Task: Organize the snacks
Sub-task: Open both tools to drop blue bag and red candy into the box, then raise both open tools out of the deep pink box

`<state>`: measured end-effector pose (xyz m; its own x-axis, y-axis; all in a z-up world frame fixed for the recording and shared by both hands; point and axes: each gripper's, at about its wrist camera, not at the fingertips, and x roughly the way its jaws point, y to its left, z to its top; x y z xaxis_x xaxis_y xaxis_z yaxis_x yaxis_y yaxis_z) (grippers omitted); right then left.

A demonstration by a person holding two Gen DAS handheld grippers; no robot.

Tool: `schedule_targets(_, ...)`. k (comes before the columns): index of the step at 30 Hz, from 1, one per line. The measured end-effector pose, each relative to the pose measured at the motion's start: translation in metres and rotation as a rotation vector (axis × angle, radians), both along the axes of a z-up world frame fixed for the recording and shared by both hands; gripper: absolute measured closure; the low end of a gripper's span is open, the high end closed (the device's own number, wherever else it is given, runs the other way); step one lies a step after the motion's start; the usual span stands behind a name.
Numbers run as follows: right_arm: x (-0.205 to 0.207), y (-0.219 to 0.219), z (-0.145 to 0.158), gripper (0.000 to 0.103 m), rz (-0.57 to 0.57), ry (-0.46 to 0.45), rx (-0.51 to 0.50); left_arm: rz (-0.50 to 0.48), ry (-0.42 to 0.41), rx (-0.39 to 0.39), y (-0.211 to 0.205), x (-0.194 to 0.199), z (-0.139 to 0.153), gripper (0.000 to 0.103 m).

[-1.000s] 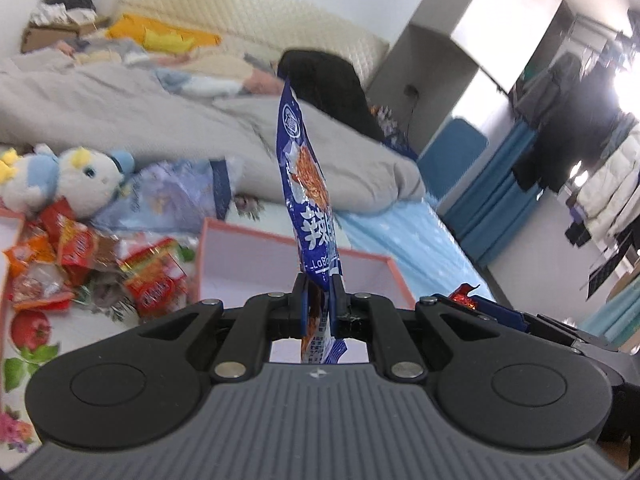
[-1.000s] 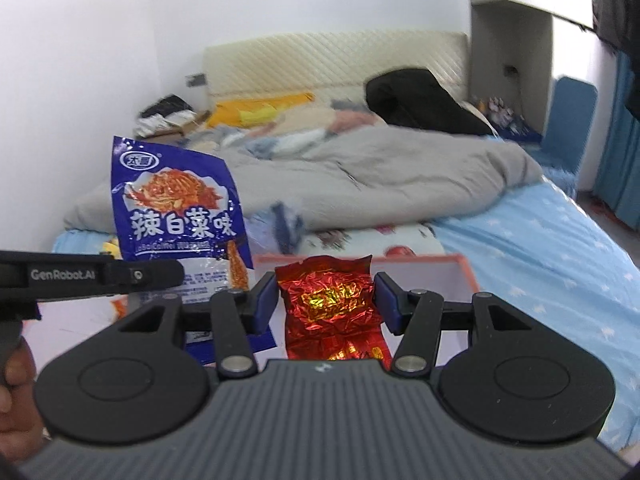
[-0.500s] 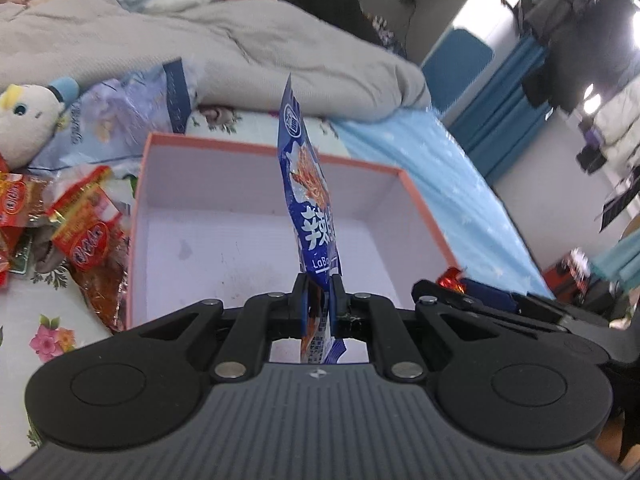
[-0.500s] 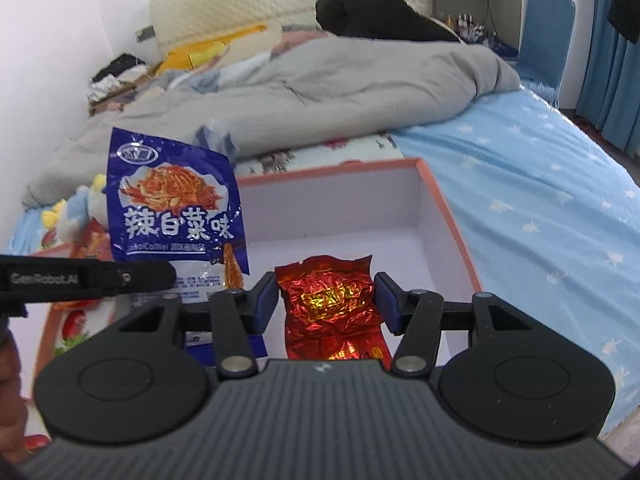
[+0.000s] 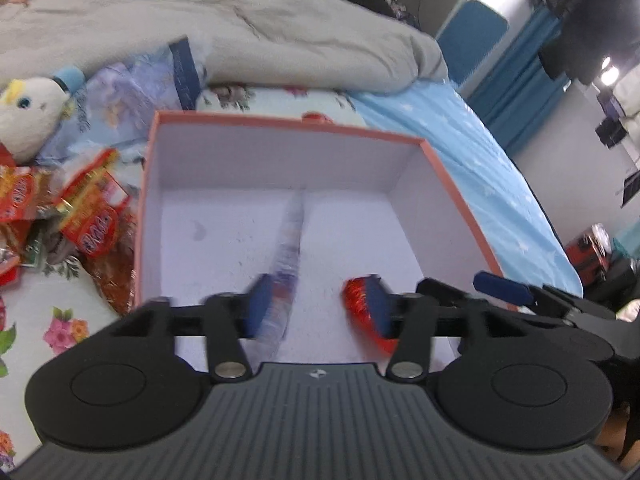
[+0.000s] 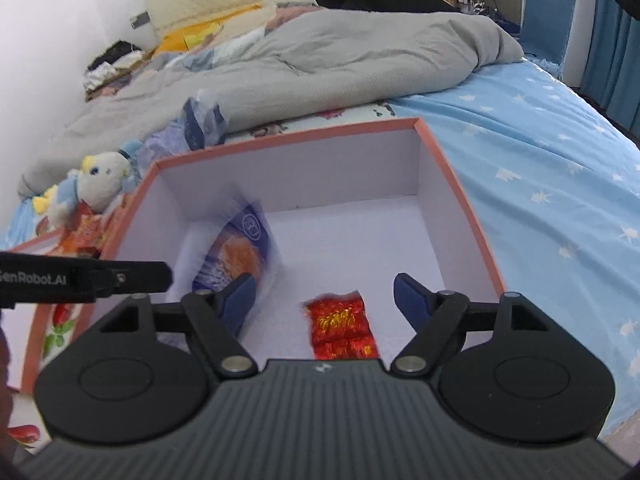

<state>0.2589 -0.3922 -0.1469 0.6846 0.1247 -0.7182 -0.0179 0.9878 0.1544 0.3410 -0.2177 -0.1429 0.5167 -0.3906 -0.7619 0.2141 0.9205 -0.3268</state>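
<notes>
Both my grippers just opened over the box: left gripper jaws apart, blue packet dropping between them; right gripper jaws apart, red packet lying loose between them. Both delivered.

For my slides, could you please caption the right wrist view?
Open right gripper releasing red foil packet into pink-rimmed box.
</notes>
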Motion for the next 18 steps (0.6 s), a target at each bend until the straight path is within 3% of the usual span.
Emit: schedule_targets(18, -0.065, 0.033, 0.099, 0.025, 0.004, -0.231, 0.022, 0.031, -0.205, 0.032, 0.051, -0.084, 0.103, 0.039)
